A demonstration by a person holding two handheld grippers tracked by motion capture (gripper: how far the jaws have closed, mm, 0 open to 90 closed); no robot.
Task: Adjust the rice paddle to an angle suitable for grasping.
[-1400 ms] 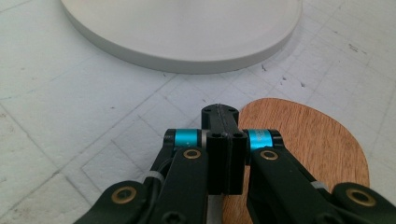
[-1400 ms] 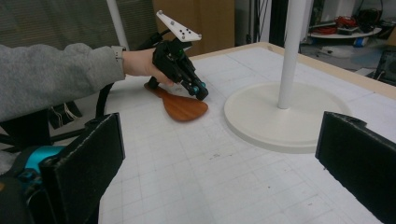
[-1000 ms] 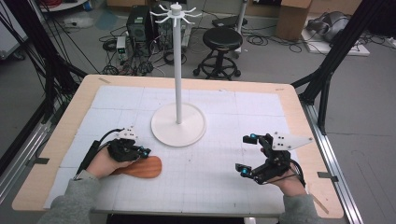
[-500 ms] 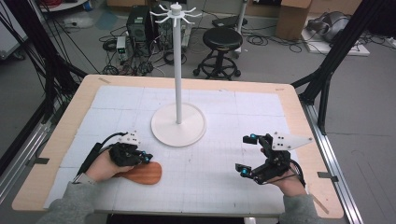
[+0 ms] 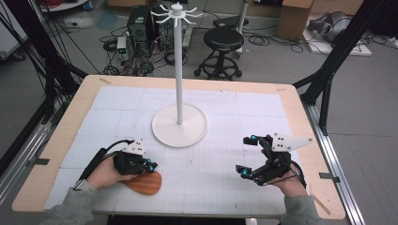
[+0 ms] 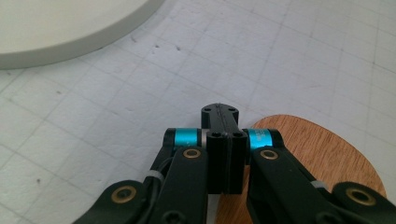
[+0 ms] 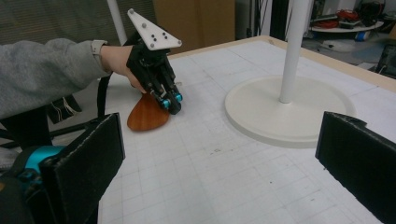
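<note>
Just in front of round white stand base (image 5: 179,125), flat teardrop wooden board (image 5: 143,183) lies under L gripper (image 5: 149,165), jaws together, empty. R gripper (image 5: 246,155) jaws wide apart. Board prob. stiff, light, slick; take by thin edge.

A white stand (image 5: 179,123) is seen on the worktop (image 5: 300,117) — ahead of the left hand-held gripper (image 5: 149,164), well apart.
</note>
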